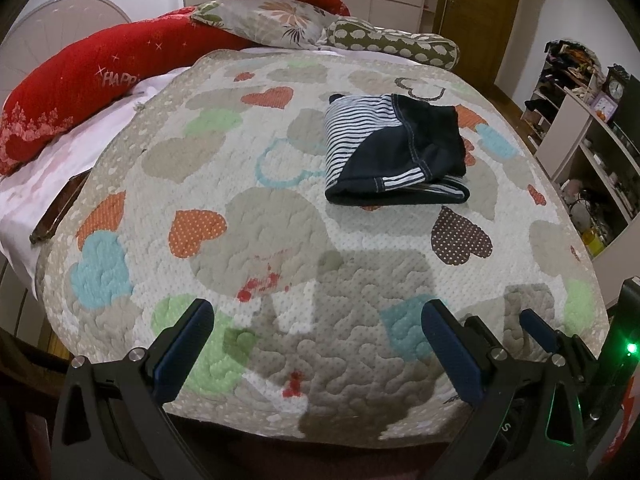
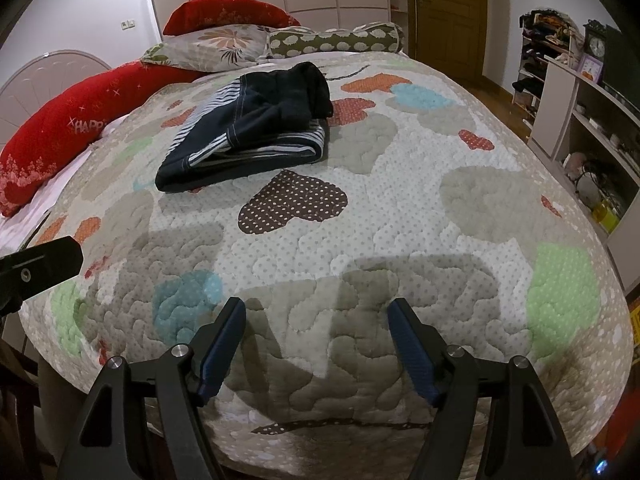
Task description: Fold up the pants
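Navy striped pants (image 1: 394,148) are lying folded on the quilt (image 1: 280,240). I am holding my left tongs (image 1: 320,316) and right tongs (image 2: 316,312) gaping wide, gripping nothing.

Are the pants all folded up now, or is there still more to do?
They look folded already: the pants lie in a small bundle on the quilt, a dark layer doubled over a striped one. Nothing is in hand: the left gripper and the right gripper are both open and empty, over the near edge of the bed, away from the pants. The top layer looks a bit rumpled, so maybe a little smoothing is left.
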The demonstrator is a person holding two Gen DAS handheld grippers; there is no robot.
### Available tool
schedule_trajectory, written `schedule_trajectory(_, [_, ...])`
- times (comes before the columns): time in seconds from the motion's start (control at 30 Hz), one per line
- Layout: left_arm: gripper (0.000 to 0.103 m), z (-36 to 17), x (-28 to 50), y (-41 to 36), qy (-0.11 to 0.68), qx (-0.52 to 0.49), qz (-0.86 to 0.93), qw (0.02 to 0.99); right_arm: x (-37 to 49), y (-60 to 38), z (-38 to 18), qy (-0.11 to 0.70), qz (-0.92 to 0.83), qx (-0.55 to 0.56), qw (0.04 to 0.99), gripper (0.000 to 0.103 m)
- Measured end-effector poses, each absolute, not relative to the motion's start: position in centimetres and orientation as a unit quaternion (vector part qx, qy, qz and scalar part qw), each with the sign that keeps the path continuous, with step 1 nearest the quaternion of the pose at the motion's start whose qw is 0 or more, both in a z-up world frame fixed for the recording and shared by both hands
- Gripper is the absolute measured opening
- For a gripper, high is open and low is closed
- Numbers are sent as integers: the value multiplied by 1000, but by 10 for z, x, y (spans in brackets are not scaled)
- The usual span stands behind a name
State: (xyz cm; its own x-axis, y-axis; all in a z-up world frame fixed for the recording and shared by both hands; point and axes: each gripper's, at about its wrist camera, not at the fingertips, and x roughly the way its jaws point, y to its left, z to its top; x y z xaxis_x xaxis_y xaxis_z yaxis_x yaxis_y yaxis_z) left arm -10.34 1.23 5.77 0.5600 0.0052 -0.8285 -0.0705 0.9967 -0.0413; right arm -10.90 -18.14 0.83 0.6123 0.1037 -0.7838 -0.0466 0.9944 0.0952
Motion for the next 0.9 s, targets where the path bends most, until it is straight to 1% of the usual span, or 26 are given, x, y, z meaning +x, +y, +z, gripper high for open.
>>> schedule_trajectory(0.43, [103,47,-100,18,484,-45,20,874,-109,-179,6,439,40,25,897,80])
schedule_trajectory(0.6, [103,47,-89,33,483,-61,23,873,-107,-183,10,432,42,33,900,80])
schedule_trajectory(0.77, [103,52,-61,58,467,-86,6,880,-80,-203,28,410,47,66,909,80])
schedule_trajectory(0.9, [103,42,-31,68,490,-117,-37,863,-36,-215,43,397,95,121,905,80])
